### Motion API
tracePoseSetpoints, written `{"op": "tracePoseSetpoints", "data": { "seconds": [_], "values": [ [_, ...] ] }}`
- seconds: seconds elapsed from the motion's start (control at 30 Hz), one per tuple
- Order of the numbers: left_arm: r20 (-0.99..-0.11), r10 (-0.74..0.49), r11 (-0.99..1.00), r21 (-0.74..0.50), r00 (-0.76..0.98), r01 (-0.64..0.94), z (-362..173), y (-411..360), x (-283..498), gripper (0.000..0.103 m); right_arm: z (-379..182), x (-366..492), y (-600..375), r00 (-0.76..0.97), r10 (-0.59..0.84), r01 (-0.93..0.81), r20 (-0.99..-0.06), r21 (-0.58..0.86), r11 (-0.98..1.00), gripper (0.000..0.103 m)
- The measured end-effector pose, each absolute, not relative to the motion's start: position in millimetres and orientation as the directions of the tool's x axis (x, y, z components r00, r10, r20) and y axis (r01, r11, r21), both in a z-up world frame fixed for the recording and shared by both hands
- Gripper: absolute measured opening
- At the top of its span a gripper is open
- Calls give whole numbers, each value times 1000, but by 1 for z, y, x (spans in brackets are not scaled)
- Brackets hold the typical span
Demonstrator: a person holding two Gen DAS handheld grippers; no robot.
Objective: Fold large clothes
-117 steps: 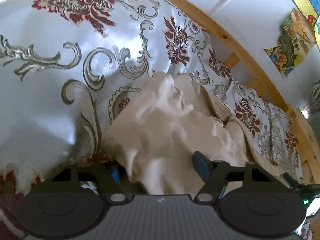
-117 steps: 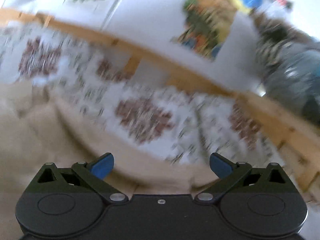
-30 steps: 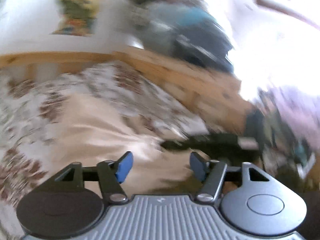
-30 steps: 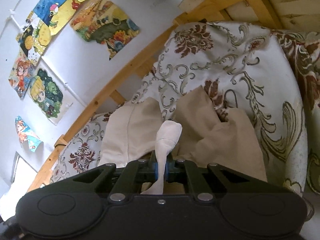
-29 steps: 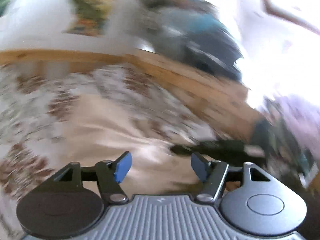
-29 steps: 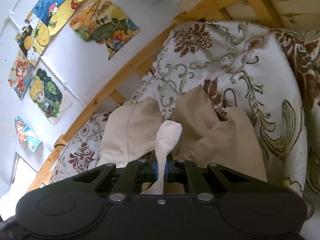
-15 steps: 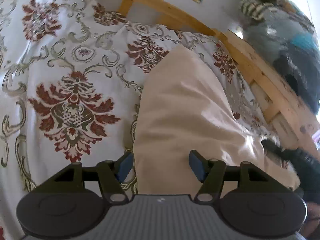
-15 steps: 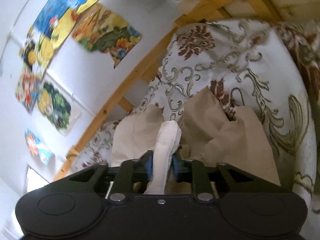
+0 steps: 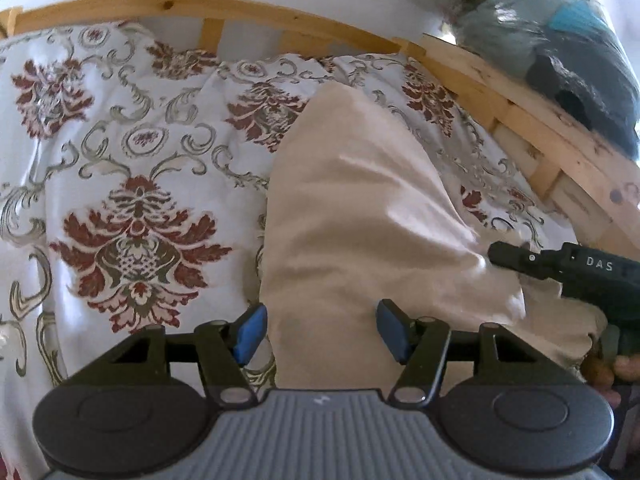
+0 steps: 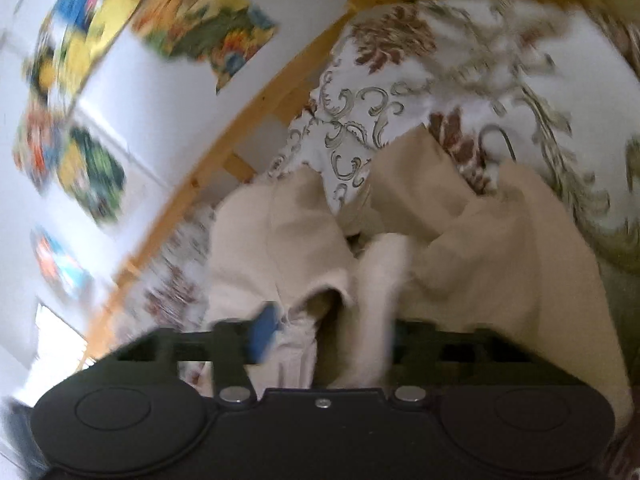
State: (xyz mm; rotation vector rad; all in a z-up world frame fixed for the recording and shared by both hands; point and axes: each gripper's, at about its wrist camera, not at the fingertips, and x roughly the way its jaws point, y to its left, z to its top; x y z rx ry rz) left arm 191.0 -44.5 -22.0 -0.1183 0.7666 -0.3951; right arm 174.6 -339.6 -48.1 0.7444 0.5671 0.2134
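the bed cover (image 9: 132, 152), white with dark red floral medallions and grey-green scrolls, fills most of both views. a pale wooden bed rail (image 9: 520, 120) curves along its far edge below a white wall (image 10: 160, 112). a pile of blue, grey and striped textiles (image 9: 560, 32) sits on the rail at the upper right of the left wrist view. colourful picture cut-outs (image 10: 192, 20) are stuck on the wall; no text on them is readable, and the right wrist view is blurred.

the beige garment (image 9: 360, 220) lies on the cover, stretched away from the camera as a long smooth panel. in the right wrist view it (image 10: 480, 248) lies in several rumpled folds.

the left gripper (image 9: 318, 330) has its blue pads well apart and closing, one on each side of the garment's near end, neither pressing the cloth.

the right gripper (image 10: 328, 336) has its jaws partly apart; a lighter fold of cloth stands between them, not pinched. one blue pad (image 10: 264, 332) shows; the other is hidden by cloth. seen from the left, its black body (image 9: 568, 272) bears the white letters "das", with fingers (image 9: 624, 368) of a hand below.
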Motion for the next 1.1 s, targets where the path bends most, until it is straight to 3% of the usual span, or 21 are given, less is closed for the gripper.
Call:
{"op": "tracePoseSetpoints", "data": {
  "seconds": [0.03, 0.07, 0.13, 0.2, 0.27, 0.43, 0.6, 0.8, 0.9, 0.97, 1.03, 1.1],
  "values": [
    [-647, -389, 920, -236, 656, 313, -20, -47, 190, 62, -44, 172, -334, 839, 362, -8, -406, 656, 755, 19],
    [-641, -393, 918, -226, 659, 327, -17, -49, 188, 62, -39, 168, -331, 853, 345, -26, -391, 628, 778, 17],
    [-620, -418, 905, -219, 664, 366, -7, -55, 185, 65, -23, 154, -324, 891, 284, -57, -355, 533, 844, 15],
    [-591, -440, 893, -212, 676, 396, 3, -60, 180, 80, -7, 137, -320, 923, 209, -47, -323, 444, 895, 14],
    [-576, -443, 889, -183, 687, 420, 9, -69, 179, 82, 1, 121, -322, 941, 121, 0, -317, 358, 934, 14],
    [-639, -438, 885, -179, 632, 431, -4, -97, 191, 85, -20, 132, -347, 877, 11, 169, -481, 329, 929, 15],
    [-684, -414, 892, -175, 601, 416, -29, -102, 196, 86, -36, 148, -337, 818, -14, 185, -575, 239, 953, 19],
    [-686, -418, 898, -211, 595, 386, -41, -89, 199, 89, -47, 153, -331, 803, -20, 197, -595, 233, 952, 29],
    [-684, -402, 901, -177, 609, 396, -39, -92, 197, 89, -40, 148, -331, 814, -55, 220, -579, 219, 951, 51],
    [-685, -404, 901, -182, 606, 394, -39, -93, 197, 89, -32, 140, -333, 824, -119, 267, -554, 193, 944, 82],
    [-687, -409, 899, -191, 601, 394, -39, -92, 197, 89, -22, 133, -330, 833, -251, 338, -493, 95, 936, 94],
    [-690, -413, 897, -194, 594, 398, -38, -90, 199, 91, -13, 128, -325, 844, -339, 376, -415, 10, 926, 94]
  ]
}}
